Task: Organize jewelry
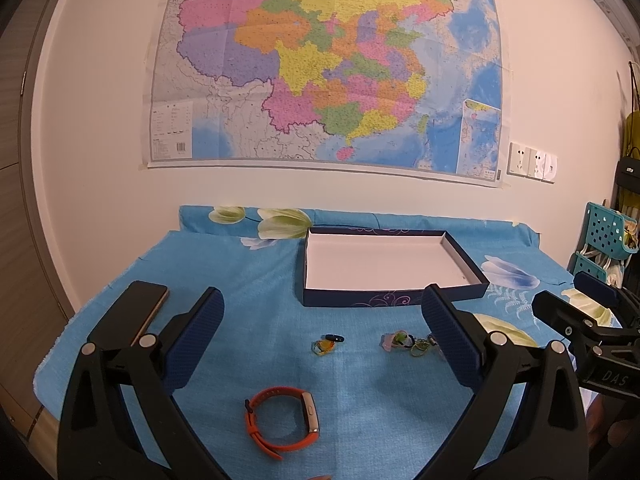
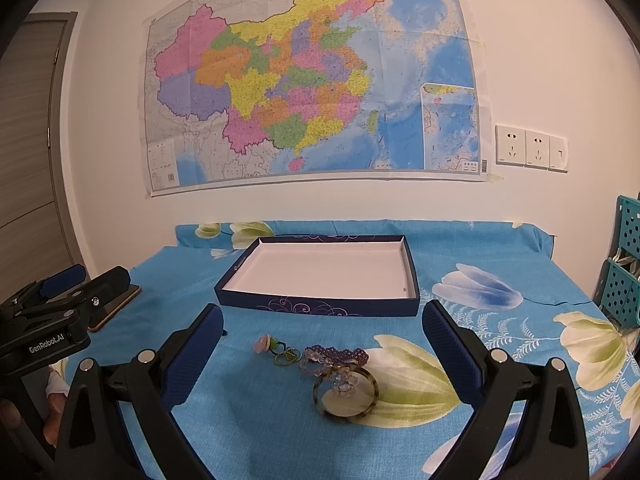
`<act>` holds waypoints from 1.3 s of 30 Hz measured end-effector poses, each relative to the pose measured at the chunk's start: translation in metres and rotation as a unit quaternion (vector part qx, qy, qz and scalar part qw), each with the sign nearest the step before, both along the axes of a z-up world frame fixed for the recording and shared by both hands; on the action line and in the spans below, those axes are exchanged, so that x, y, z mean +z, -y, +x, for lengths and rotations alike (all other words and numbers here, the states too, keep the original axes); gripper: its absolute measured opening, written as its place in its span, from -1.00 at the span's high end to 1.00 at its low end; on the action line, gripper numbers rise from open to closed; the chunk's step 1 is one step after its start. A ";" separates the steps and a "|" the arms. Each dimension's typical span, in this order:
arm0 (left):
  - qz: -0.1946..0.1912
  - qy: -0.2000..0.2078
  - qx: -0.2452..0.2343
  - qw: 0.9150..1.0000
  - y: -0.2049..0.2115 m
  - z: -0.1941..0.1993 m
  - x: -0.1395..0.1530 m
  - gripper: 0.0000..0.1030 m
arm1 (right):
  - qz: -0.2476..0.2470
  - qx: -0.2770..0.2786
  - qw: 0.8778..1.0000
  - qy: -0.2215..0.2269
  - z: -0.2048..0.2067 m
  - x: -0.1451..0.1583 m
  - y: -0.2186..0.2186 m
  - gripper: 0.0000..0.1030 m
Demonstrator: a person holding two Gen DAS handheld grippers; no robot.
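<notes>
Only the left wrist view showed the orange fitness band [image 1: 282, 420] lying near the front of the worktop [image 1: 248, 280], with a small yellow-green ring [image 1: 323, 346] and a dark bead beyond it, and a phone [image 1: 150, 308] at the left. Only the right wrist view showed the purple beaded bracelet [image 2: 340, 354], a clear crystal bracelet [image 2: 344, 382] and a mottled bangle [image 2: 346, 394] touching one another. Both views showed the pink charm cluster with thin rings [image 2: 278, 352] and the empty navy box [image 2: 320, 272] behind. The left tool [image 1: 322, 336] and right tool [image 2: 322, 344] both stood wide, holding nothing. The left tool read "GenRobot.AI"; the right read "DAS". The wall map [image 2: 312, 80] bore a Chinese heading.
</notes>
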State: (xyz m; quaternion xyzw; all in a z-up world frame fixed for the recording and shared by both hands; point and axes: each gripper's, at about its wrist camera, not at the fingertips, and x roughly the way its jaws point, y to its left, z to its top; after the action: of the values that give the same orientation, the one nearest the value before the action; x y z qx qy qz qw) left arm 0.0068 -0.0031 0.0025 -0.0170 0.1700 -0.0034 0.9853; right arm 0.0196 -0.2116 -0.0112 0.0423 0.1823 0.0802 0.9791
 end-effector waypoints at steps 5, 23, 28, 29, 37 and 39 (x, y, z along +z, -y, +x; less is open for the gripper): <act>-0.001 -0.001 -0.001 1.000 0.001 0.000 -0.001 -0.89 | -0.001 -0.001 1.000 -0.001 0.000 0.000 0.000 -0.87; -0.002 -0.002 -0.002 1.000 0.003 0.000 -0.003 -0.89 | 0.000 0.002 1.000 -0.001 -0.001 -0.001 0.001 -0.87; 0.000 -0.006 -0.006 1.000 0.005 0.001 -0.009 -0.89 | -0.001 0.004 1.000 -0.005 0.001 -0.002 0.001 -0.87; 0.000 -0.008 -0.007 1.000 0.004 0.001 -0.011 -0.89 | -0.001 0.006 1.000 -0.008 0.001 -0.003 0.001 -0.87; 0.004 -0.045 -0.025 0.999 -0.004 0.009 -0.028 -0.89 | -0.013 0.015 0.999 -0.047 0.010 -0.018 0.003 -0.87; 0.006 -0.058 -0.025 0.998 -0.008 0.012 -0.035 -0.89 | -0.014 0.017 0.998 -0.059 0.014 -0.023 0.005 -0.87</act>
State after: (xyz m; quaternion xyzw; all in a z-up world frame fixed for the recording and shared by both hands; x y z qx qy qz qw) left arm 0.0190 0.0049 -0.0320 -0.0070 0.2277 -0.0260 0.9734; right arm 0.0335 -0.2163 -0.0338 0.0298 0.2414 0.0921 0.9656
